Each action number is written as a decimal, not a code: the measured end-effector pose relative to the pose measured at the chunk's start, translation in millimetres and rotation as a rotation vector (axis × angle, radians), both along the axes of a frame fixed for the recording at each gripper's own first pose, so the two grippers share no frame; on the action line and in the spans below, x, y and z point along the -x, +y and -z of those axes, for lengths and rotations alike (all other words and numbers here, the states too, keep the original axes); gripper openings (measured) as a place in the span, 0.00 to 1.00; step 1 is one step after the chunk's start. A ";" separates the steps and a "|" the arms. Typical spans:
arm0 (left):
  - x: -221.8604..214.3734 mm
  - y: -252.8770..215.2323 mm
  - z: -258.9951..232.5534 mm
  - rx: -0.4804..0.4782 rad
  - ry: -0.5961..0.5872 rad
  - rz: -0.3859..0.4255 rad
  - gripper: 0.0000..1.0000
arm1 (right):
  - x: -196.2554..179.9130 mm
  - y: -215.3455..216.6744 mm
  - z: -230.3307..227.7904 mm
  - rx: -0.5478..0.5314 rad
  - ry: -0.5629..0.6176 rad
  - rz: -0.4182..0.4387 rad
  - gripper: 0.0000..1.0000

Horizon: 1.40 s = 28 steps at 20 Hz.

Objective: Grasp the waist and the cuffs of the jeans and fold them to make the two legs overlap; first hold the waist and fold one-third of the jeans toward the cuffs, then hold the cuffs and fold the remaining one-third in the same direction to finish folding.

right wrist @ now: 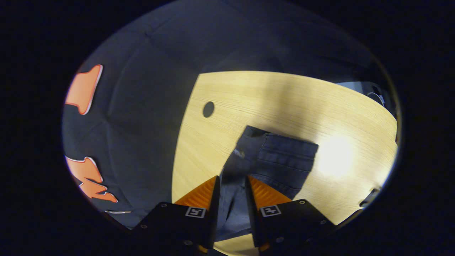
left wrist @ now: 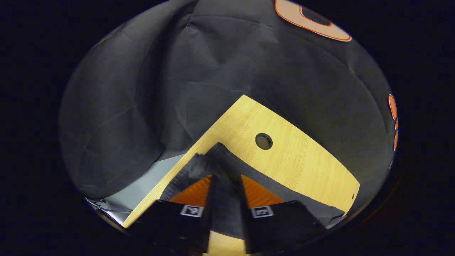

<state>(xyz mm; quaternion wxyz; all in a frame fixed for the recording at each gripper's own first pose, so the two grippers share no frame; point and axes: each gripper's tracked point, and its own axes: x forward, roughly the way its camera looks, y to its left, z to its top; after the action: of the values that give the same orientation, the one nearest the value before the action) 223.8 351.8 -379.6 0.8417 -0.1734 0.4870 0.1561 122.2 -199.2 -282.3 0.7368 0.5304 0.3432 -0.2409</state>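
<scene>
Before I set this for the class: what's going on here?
A person is folding dark jeans on a wooden table with two handheld grippers. The left gripper and the right gripper each have denim pinched between their fingers. The cloth looks lifted at the grips, and the rest lies bunched on the tabletop.

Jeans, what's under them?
The wooden table lies under the jeans, showing all around them. The part of the table right beneath the cloth is covered, so anything there can't be seen.

Dark blue jeans [right wrist: 280, 160] on pale wood-grain table [right wrist: 256, 96]
</scene>
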 end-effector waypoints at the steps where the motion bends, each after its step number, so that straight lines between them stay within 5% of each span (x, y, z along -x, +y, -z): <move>1: -4.7 1.7 -6.8 -0.040 -0.031 0.015 0.54 | 4.9 -3.2 -3.2 0.026 -0.009 -0.002 0.68; 3: -7.9 -9.9 -31.3 -0.069 -0.098 0.049 0.85 | 22.5 -11.6 2.2 0.094 0.027 -0.021 0.75; 4: -9.7 -17.9 -46.0 -0.081 -0.136 0.070 0.84 | 32.5 -18.9 9.1 0.141 0.050 -0.033 0.78; 5: -11.5 -25.3 -57.3 -0.101 -0.178 0.097 0.96 | 42.2 -24.8 17.6 0.181 0.068 -0.044 0.86; 13: 28.7 -64.3 -147.5 -0.222 -0.455 0.212 1.00 | 89.3 -20.2 80.2 0.189 0.194 -0.079 0.99; 23: 88.9 -152.6 -265.5 -0.351 -0.837 0.323 0.96 | 67.7 -23.3 112.3 0.257 0.168 -0.053 0.98; 26: 110.2 -179.6 -267.9 -0.331 -0.832 0.351 0.96 | 66.1 -28.9 116.2 0.305 0.156 -0.047 0.94; 28: 122.2 -192.3 -264.9 -0.332 -0.817 0.370 0.96 | 64.2 -27.2 118.9 0.321 0.155 -0.062 0.73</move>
<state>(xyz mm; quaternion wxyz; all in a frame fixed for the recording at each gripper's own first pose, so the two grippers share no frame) 101.6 159.5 -114.7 0.9942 0.0059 0.1076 -0.0014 58.0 -226.4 -401.2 0.7904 0.3748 0.3724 -0.3101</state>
